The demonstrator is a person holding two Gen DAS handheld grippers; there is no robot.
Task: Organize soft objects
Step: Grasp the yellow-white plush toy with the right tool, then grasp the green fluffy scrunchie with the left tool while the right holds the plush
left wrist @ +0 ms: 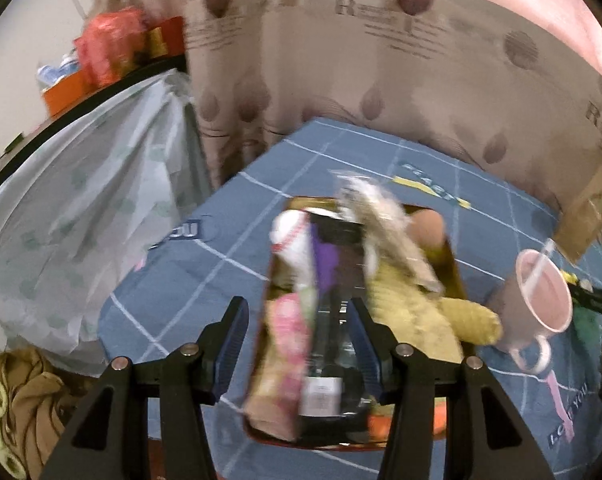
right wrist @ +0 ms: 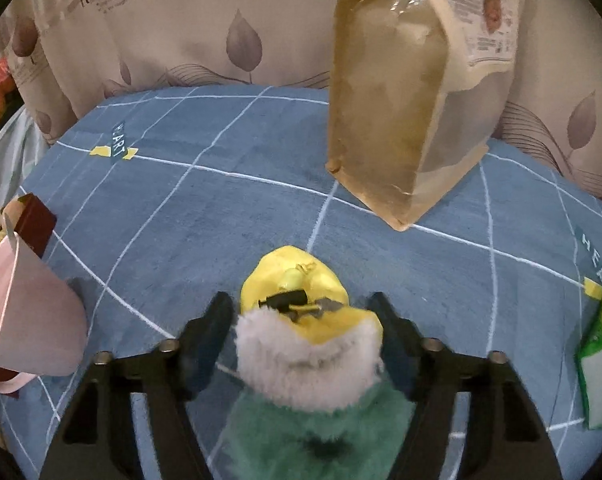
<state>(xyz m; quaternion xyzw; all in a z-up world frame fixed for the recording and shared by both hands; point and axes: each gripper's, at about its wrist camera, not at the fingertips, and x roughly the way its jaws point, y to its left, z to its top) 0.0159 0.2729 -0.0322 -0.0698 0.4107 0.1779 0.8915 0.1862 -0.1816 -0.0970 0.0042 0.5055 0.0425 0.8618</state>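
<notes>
Your right gripper sits around a plush toy with a yellow head, a white fluffy collar and a green body, lying on the blue checked cloth of the bench. The jaws stand on either side of the collar; I cannot tell whether they are already pressing it or only framing it. The toy should be very light and will squash easily, so close on the thick collar or the body just behind it, not on the smooth yellow head, which looks slicker and could slide out. Expect the green body to hang and swing once lifted.

Your left gripper is open and holds nothing, hovering over the near end of a tray already crowded with soft things: a yellow plush, a pink and white one, a white one, plus a dark flat packet. This view is blurred, so finer detail is lost. A pink cup stands just beside the tray on the right side; it looks easy to knock when you bring the toy across. A tall paper bag stands well behind the toy
</notes>
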